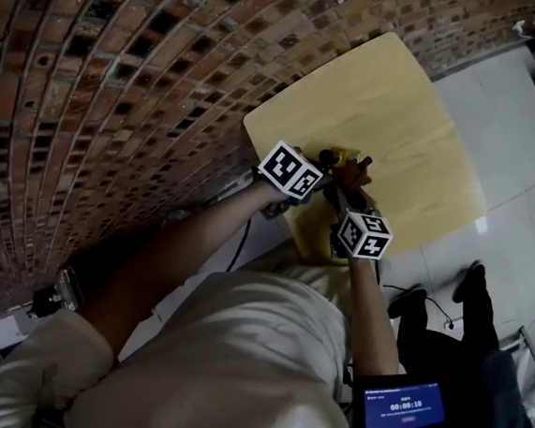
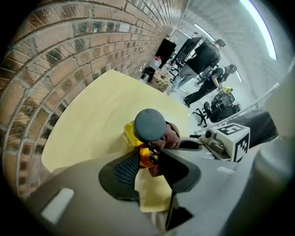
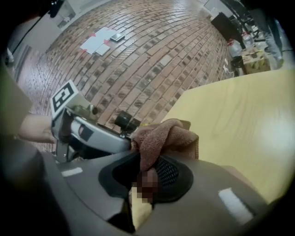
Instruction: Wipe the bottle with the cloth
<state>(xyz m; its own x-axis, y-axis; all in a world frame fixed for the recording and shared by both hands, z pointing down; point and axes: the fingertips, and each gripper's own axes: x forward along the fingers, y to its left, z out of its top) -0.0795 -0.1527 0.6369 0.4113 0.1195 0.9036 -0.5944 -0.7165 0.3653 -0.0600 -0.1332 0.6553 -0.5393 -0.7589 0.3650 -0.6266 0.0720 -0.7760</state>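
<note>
Left hand-held gripper [image 2: 150, 159] is clamped on the grey-capped yellow bottle [image 2: 150, 124], which stands toward the bench's [image 2: 101, 115] 7 o'clock edge in the head view. Right hand-held gripper [image 3: 147, 177] pinches the brown cloth [image 3: 166, 138], which lies against the bottle's 3 o'clock side. Recommended: clamp firmly and sweep the cloth around the body without tipping it.

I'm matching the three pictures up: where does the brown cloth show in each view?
Head view: cloth, just above centre, over the near edge of the table.
Left gripper view: centre, just right of the grey cap of the bottle.
Right gripper view: centre, bunched in the right gripper.
Shared landmark: the yellow table, beside the brick wall.
</note>
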